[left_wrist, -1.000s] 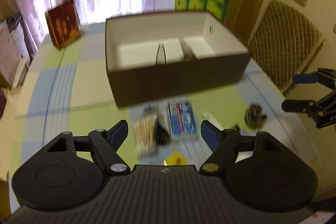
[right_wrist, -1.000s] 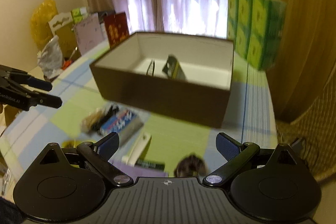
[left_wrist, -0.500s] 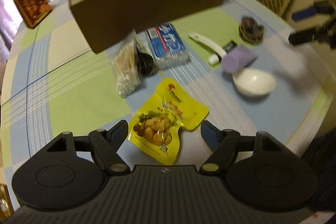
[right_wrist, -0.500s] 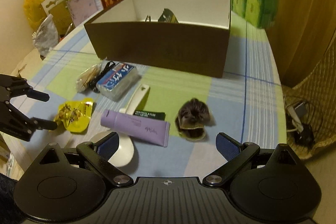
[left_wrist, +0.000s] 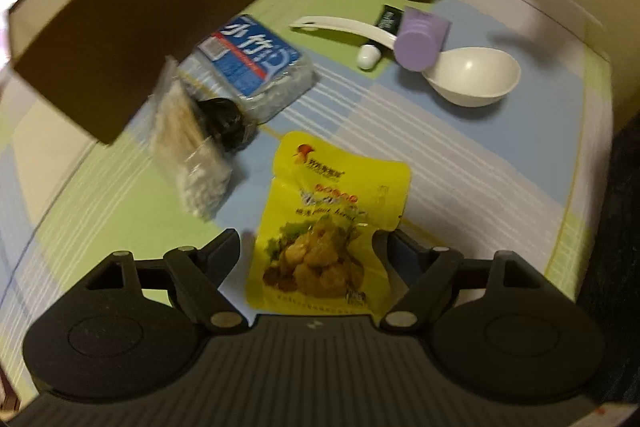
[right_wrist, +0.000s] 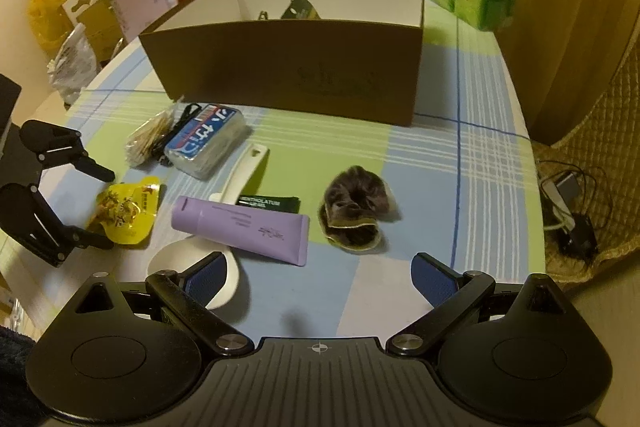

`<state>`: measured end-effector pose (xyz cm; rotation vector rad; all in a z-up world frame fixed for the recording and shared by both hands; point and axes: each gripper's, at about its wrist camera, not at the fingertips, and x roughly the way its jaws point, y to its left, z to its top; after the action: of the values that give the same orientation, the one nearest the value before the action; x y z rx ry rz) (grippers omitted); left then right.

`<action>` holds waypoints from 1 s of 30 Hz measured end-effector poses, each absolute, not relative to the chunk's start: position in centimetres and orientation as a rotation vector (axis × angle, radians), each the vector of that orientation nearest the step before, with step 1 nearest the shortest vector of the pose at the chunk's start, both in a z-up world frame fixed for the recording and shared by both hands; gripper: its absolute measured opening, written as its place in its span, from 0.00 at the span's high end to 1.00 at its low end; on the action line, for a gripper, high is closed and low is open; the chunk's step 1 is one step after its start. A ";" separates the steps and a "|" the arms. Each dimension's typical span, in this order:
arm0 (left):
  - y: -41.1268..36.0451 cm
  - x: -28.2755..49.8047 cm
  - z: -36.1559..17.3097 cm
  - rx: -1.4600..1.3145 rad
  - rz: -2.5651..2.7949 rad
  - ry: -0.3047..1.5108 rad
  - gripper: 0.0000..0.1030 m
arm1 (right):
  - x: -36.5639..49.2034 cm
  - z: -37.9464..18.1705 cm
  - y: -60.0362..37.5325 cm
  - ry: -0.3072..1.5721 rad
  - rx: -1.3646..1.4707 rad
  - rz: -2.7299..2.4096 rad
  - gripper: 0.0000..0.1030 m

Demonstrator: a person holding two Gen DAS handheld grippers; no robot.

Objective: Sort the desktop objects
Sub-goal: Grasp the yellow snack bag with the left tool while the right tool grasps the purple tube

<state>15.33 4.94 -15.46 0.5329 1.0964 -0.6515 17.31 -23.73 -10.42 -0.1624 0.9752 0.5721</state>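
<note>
Straddling yellow foil snack pouch point(left_wrist: 329, 223), flat near worktop's front edge: left gripper point(left_wrist: 314, 247), jaws spread, nothing held. Advice: close low on pouch's edges. Right gripper point(right_wrist: 320, 277) released, hovering before lilac plastic tube point(right_wrist: 244, 229). Destination: brown cardboard box point(right_wrist: 296, 67).

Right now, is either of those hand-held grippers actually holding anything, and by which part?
Nothing is held. The left hand-held gripper is open, its fingers either side of the yellow plastic snack pouch lying on the table. The right hand-held gripper is open and empty.
</note>
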 end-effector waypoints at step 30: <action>9.3 11.6 -13.3 0.145 -0.297 1.083 0.46 | 17.0 -13.9 -14.8 0.727 -0.851 1.138 0.52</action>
<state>11.64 9.32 -13.28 0.1454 1.0827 -0.2971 16.99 -14.78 -13.95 -0.8508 0.7268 1.1378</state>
